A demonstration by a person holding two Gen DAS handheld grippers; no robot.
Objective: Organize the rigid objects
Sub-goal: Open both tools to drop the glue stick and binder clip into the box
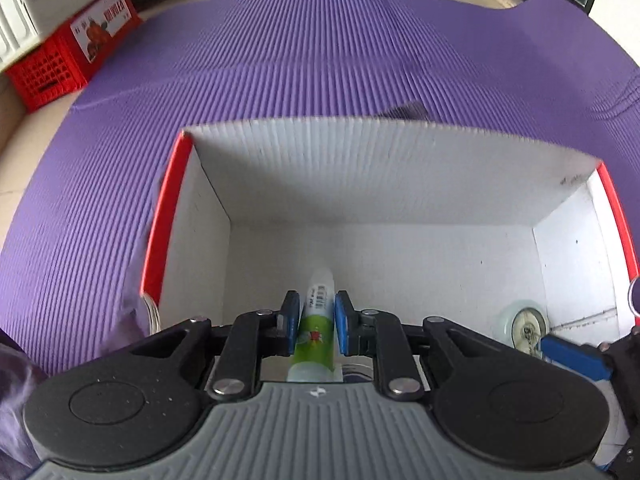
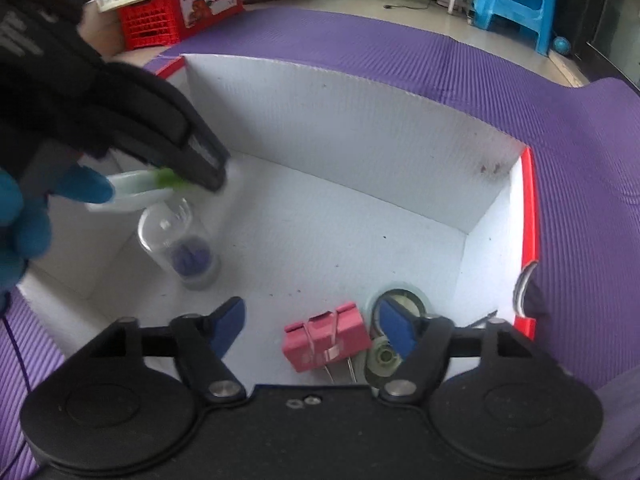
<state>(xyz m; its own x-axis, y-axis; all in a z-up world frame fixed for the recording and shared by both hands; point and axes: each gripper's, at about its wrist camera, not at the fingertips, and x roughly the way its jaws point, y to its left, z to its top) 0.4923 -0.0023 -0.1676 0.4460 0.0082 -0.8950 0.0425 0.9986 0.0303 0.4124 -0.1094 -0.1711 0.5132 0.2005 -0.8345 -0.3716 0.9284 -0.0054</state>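
Over the white box [image 1: 280, 184], the left gripper [image 1: 317, 322] squeezes a green glue tube [image 1: 314, 332] between its jaws, while the right gripper [image 2: 316, 326] gapes wide above a pink clip [image 2: 326, 336], holding nothing.

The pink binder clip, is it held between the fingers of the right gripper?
No, the binder clip lies on the floor of the box, and the right gripper stands open above it without touching.
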